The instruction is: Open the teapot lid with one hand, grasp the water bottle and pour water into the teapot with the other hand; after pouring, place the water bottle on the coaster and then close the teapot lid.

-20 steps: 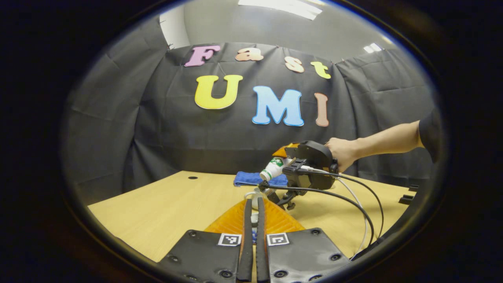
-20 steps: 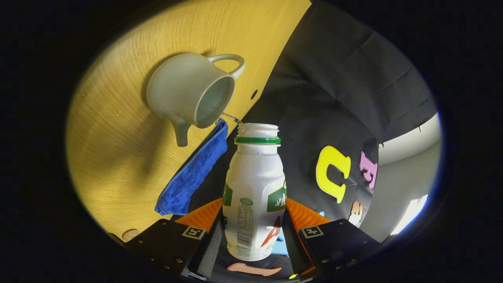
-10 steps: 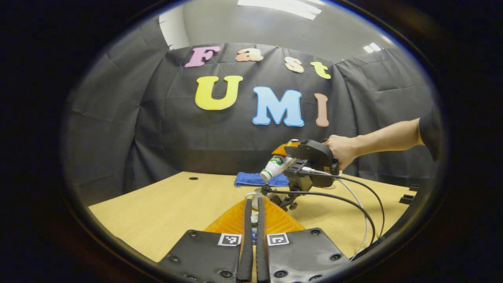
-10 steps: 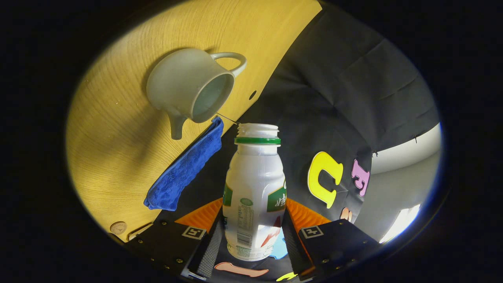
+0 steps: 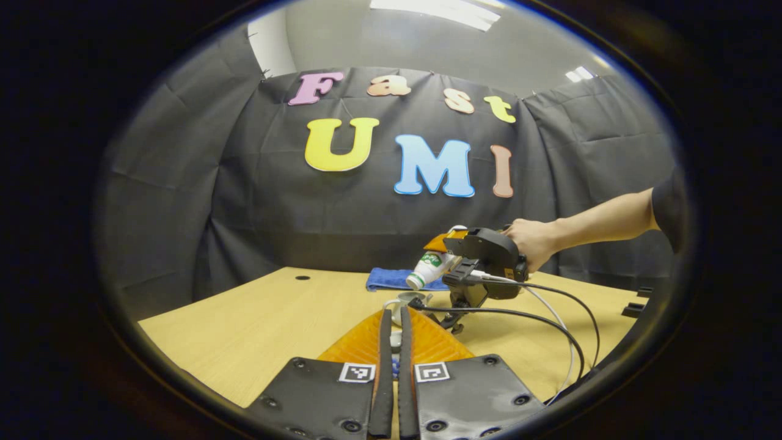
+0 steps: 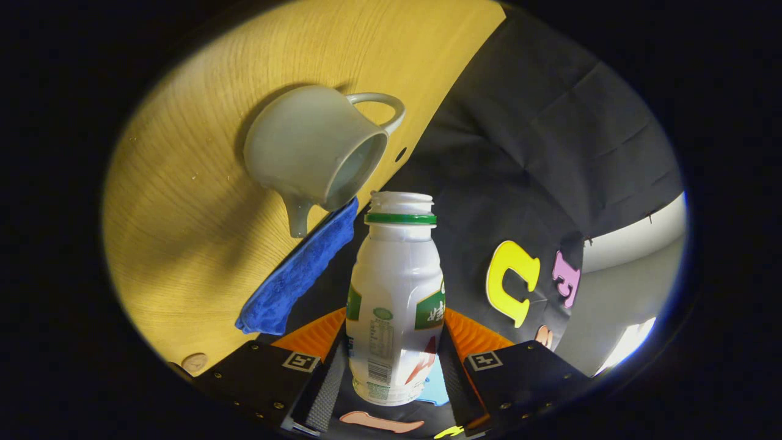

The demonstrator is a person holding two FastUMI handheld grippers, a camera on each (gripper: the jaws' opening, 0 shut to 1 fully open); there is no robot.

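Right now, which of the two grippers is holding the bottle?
The right gripper: its fingers clamp the tilted white bottle near the teapot. The left gripper is nearly shut.

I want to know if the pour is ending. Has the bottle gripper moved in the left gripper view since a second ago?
Yes. Against the blue cloth, the right gripper and its water bottle have drifted slightly rightward.
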